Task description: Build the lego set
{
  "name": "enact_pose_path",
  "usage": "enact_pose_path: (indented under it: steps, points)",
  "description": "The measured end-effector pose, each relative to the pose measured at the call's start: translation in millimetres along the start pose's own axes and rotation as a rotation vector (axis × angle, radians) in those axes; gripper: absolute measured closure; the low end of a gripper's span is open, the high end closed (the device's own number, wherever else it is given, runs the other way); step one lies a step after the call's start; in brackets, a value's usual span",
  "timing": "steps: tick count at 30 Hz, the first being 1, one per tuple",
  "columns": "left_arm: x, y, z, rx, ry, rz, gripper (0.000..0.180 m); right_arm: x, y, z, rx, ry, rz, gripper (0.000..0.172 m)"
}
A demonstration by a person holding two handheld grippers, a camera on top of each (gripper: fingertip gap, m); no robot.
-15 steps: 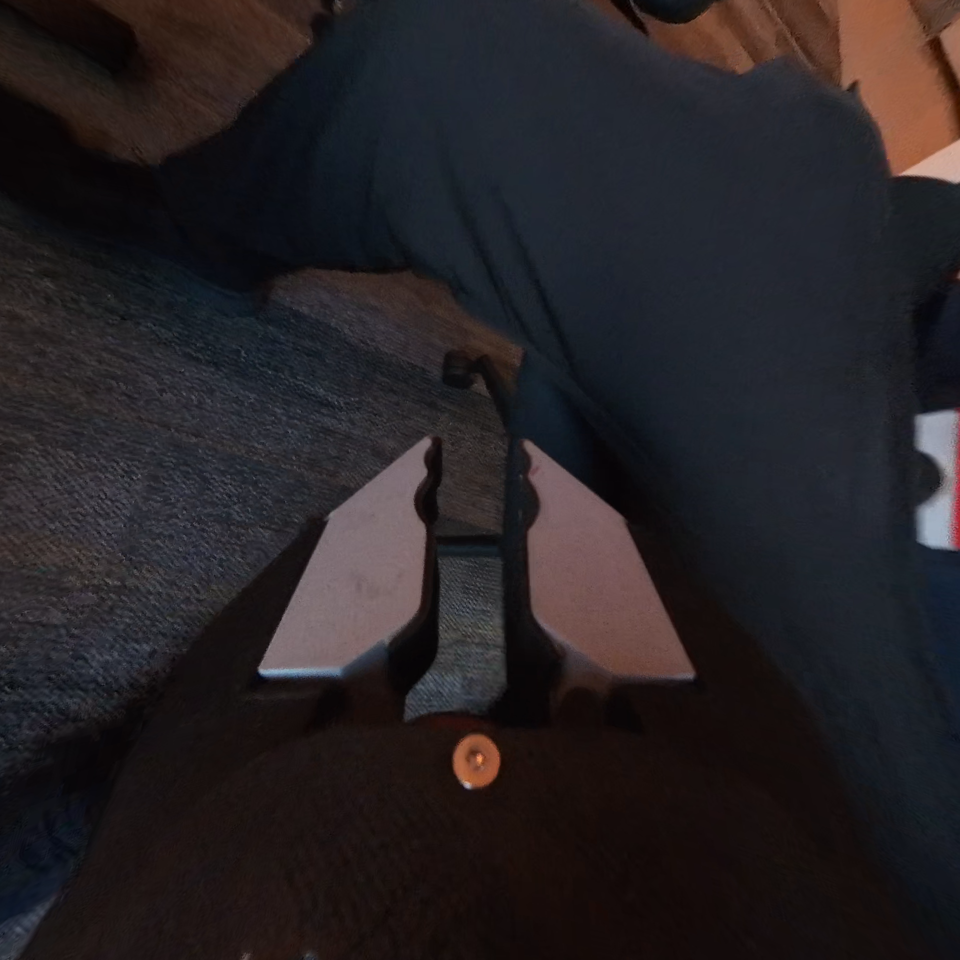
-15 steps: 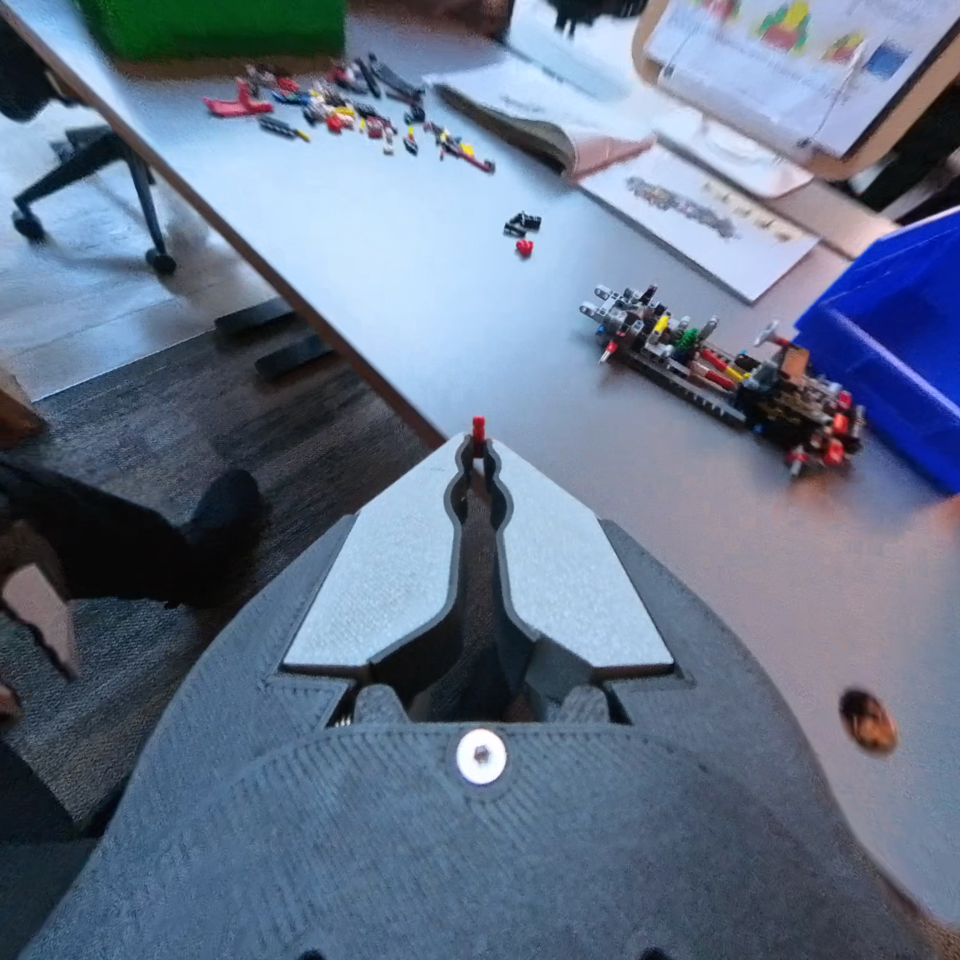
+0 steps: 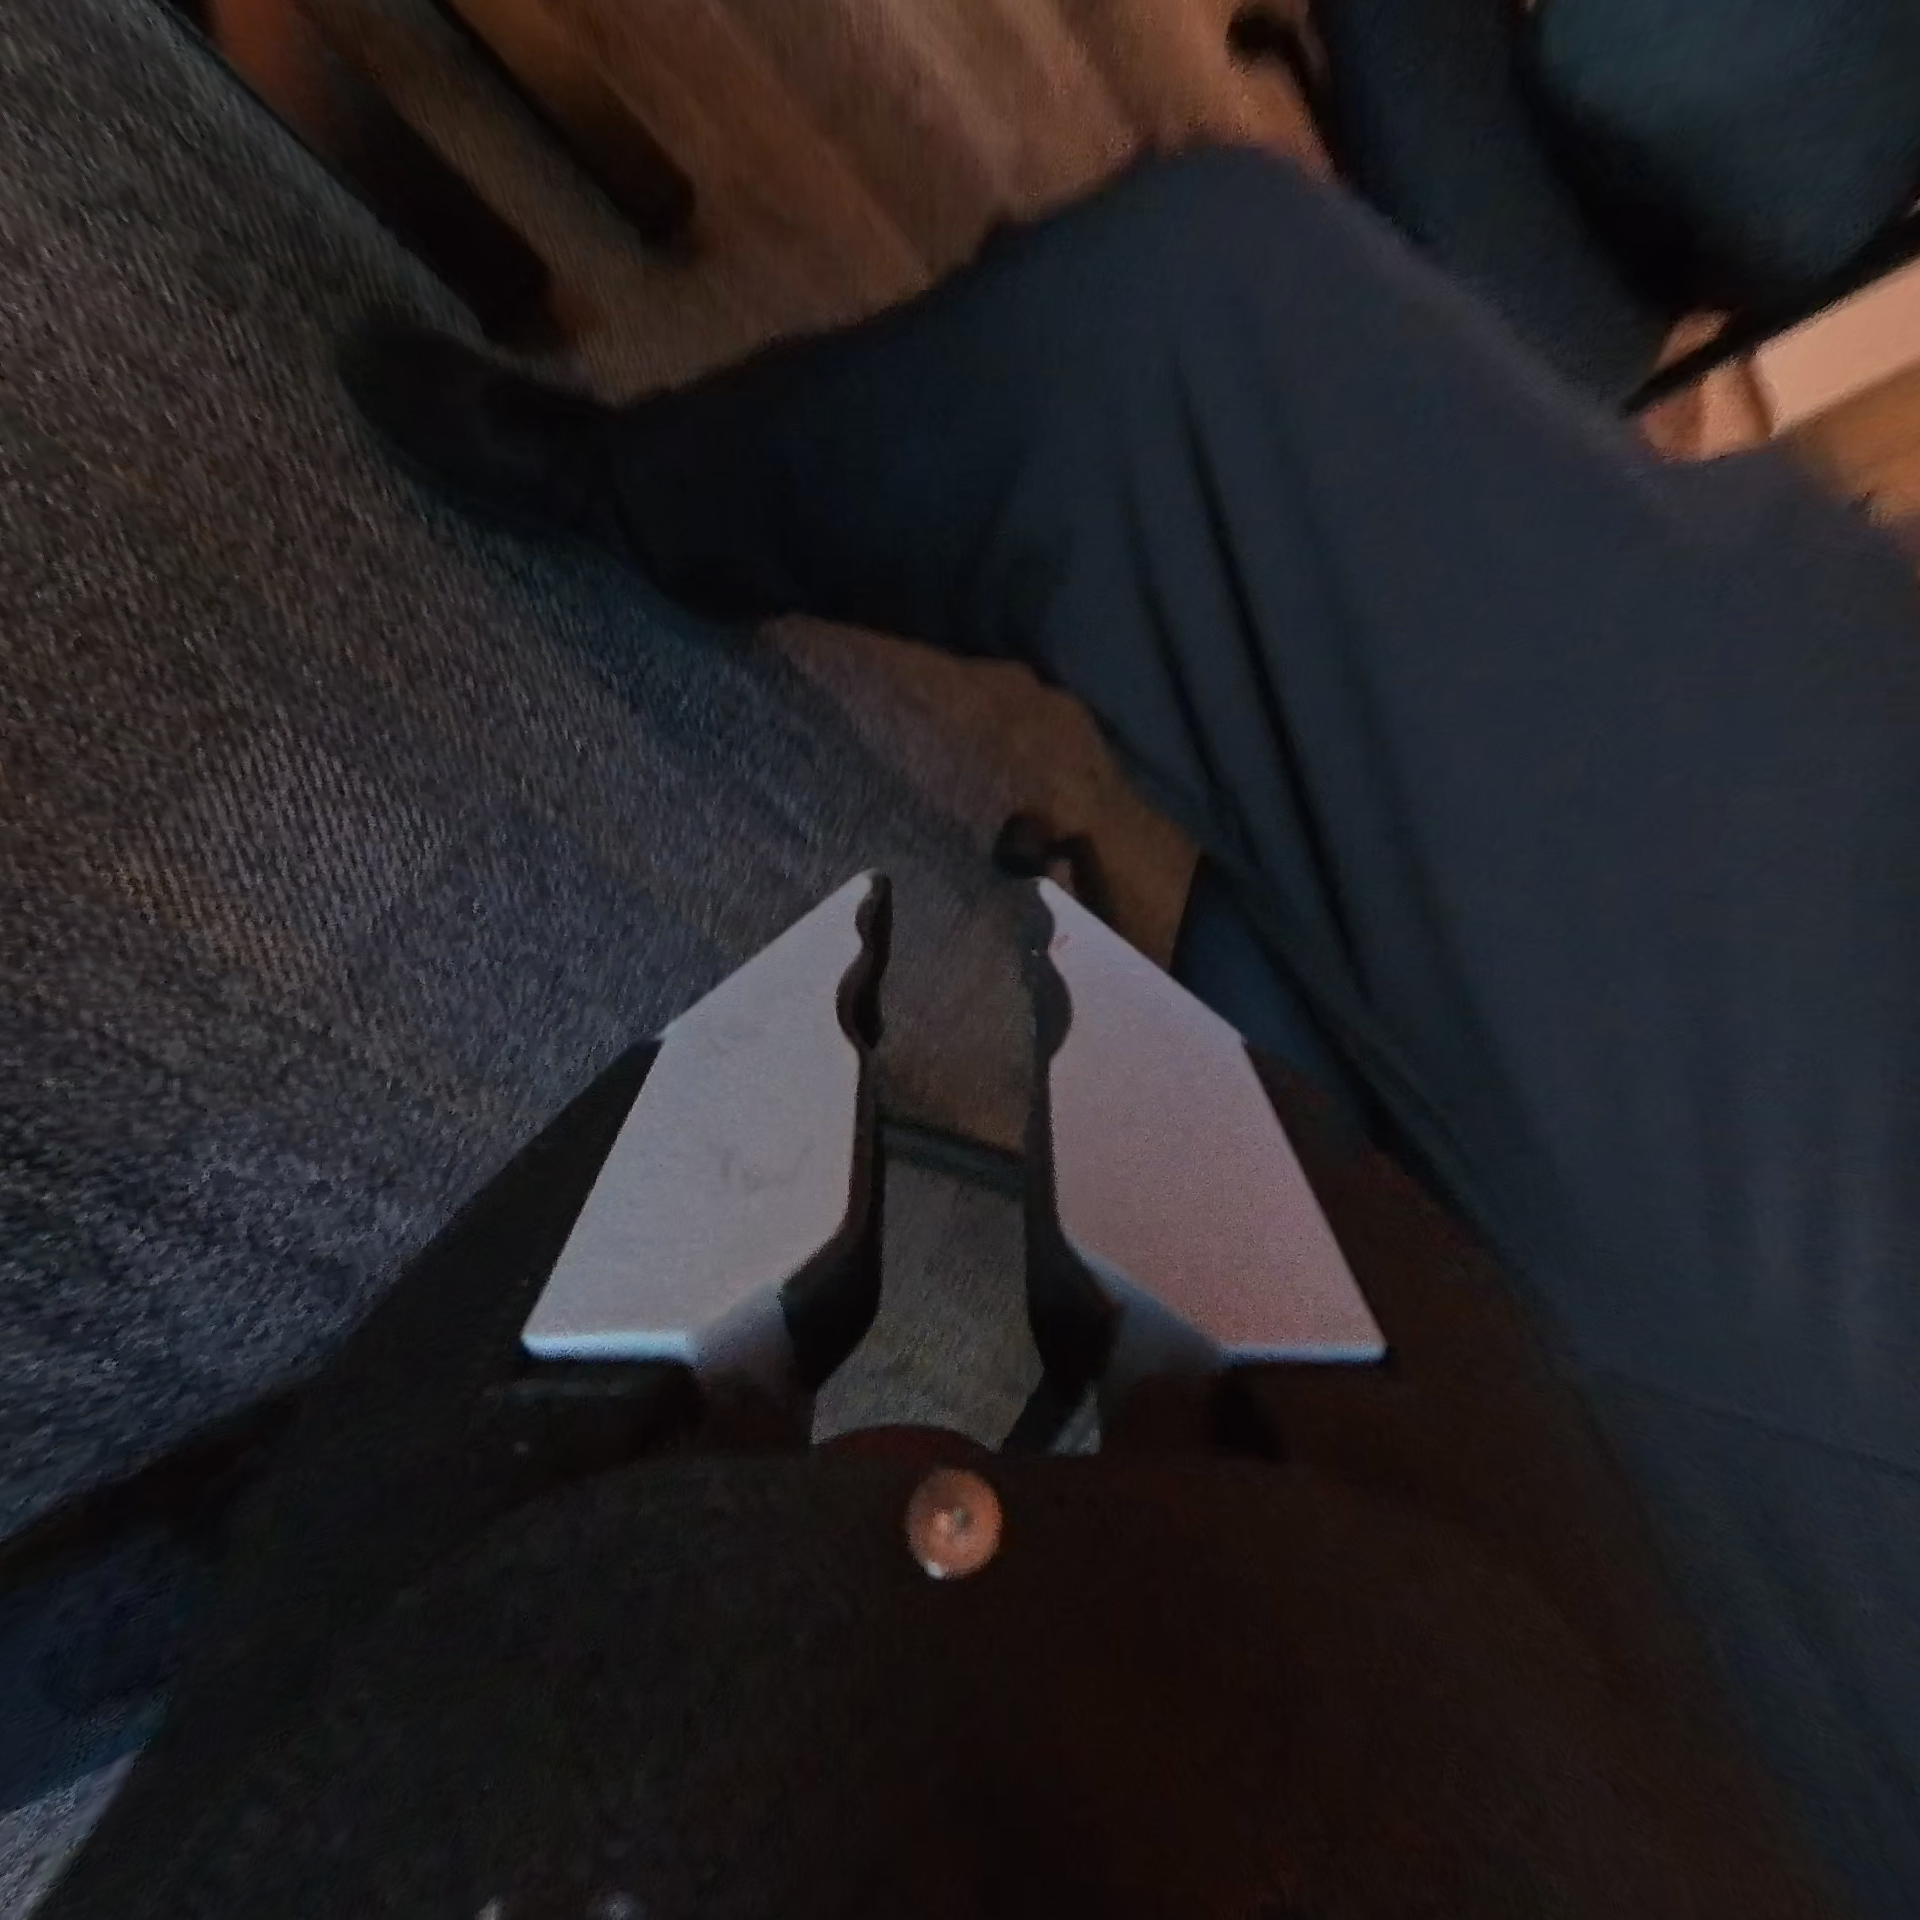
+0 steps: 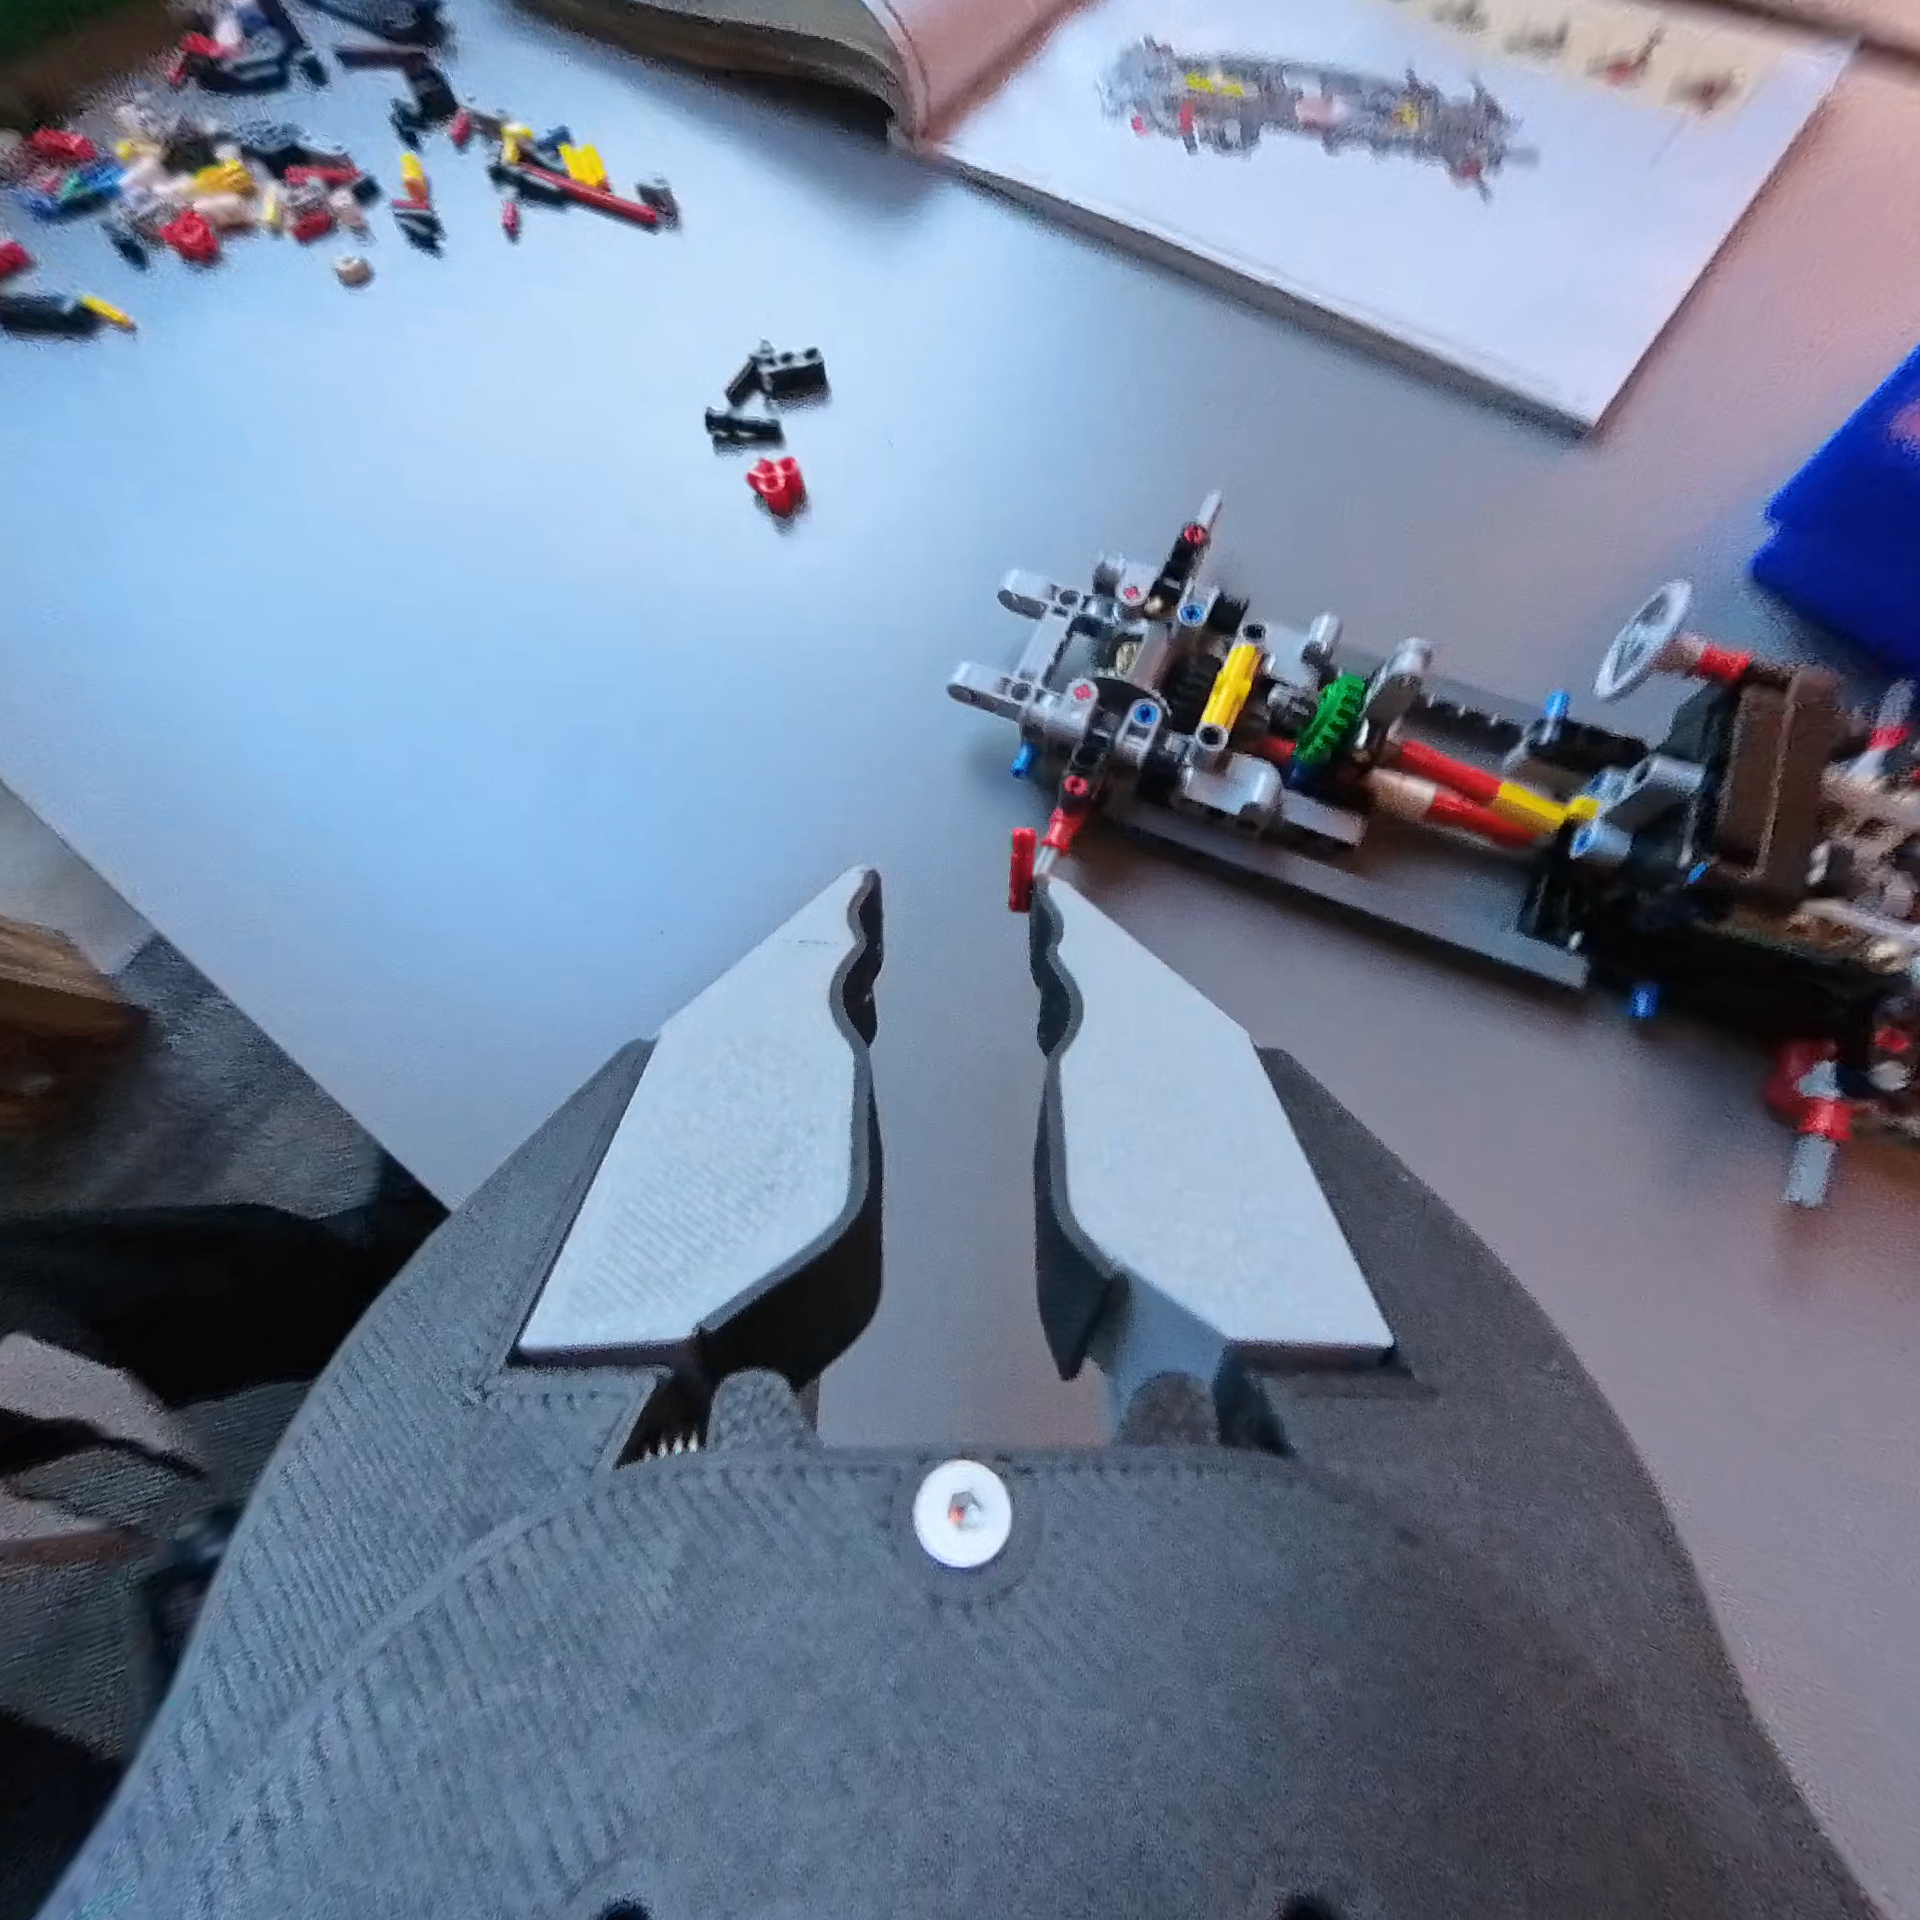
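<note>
Right tool (image 4: 956,894) open beside red pin (image 4: 1023,868), left tool (image 3: 956,894) open above carpet (image 3: 312,831)

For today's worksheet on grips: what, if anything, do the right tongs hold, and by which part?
Nothing. The right tongs stand open; a small red pin sits at the right fingertip, not clamped between both.

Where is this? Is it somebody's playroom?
More likely an office or workroom, though I can't be sure. A big grey table holds loose toy bricks, a half-built brick car and an open booklet. Grey carpet covers the floor.
</note>
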State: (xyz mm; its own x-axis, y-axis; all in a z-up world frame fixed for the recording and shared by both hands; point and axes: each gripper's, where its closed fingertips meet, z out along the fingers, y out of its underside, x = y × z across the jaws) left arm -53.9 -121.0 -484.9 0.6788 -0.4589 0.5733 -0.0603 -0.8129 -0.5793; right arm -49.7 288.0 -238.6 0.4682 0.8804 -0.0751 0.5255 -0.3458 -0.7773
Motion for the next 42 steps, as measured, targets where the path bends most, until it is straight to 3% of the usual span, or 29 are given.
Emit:
enact_pose_path:
  steps: [1, 3, 8, 11, 14, 16, 18, 20, 22, 25, 28, 32, 36, 40, 42]
  points:
    - [-1.0, -7.3, -4.5, 0.038, 0.005, -0.019, 0.159, 0.6, 9.0, 5.5, -0.066, -0.027, 0.055, 0.149]
    - [-1.8, -14.0, -9.0, 0.073, 0.008, -0.037, 0.159, -3.1, 56.3, 12.2, -0.4, -0.077, 0.096, 0.167]
    - [4.9, -7.9, -4.3, 0.038, -0.009, 0.015, 0.16, 10.6, 39.4, 4.5, -0.314, 0.113, -0.118, 0.149]
    - [6.1, 0.8, 1.6, -0.003, -0.024, 0.042, 0.16, 21.6, 21.5, -5.8, -0.188, 0.201, -0.107, 0.146]
    - [0.9, 9.9, 4.4, -0.041, -0.05, 0.051, 0.16, 6.8, -3.0, -28.1, -0.01, 0.216, -0.103, 0.146]
    - [-6.5, 9.4, 1.1, -0.036, -0.088, 0.06, 0.16, -35.2, -16.2, -46.4, 0.135, 0.158, -0.177, 0.147]
    - [-17.9, 4.1, -7.8, 0.005, -0.145, 0.055, 0.16, -96.7, -6.7, -56.5, 0.214, 0.074, -0.327, 0.147]
    - [-36.6, 0.9, -25.1, 0.052, -0.244, 0.029, 0.157, -157.3, 32.3, -50.3, 0.207, 0.02, -0.492, 0.145]
    - [-53.7, -1.1, -52.6, 0.106, -0.359, 0.024, 0.153, -222.4, 98.8, -28.6, 0.129, -0.124, -0.614, 0.146]
    - [-77.2, -16.7, -104.9, 0.25, -0.496, 0.046, 0.151, -274.8, 220.9, 26.6, -0.174, -0.283, -0.705, 0.135]
    - [-105.2, -16.2, -144.3, 0.304, -0.539, 0.004, 0.136, -270.0, 292.0, 107.2, -0.375, -0.325, -0.647, 0.135]
    - [-117.8, -8.2, -175.1, 0.344, -0.449, -0.064, 0.127, -208.7, 331.4, 262.1, -0.458, -0.244, -0.368, 0.131]
    - [-133.0, 49.9, -174.8, 0.209, -0.398, -0.143, 0.123, -119.1, 367.7, 411.3, -0.486, -0.071, -0.19, 0.147]
    - [-144.3, 142.4, -157.6, -0.036, -0.275, -0.32, 0.128, -46.5, 380.5, 502.5, -0.547, 0.092, -0.173, 0.147]
    - [-157.4, 151.2, -163.6, -0.061, -0.252, -0.358, 0.128, -30.9, 375.1, 536.3, -0.546, 0.113, -0.09, 0.147]
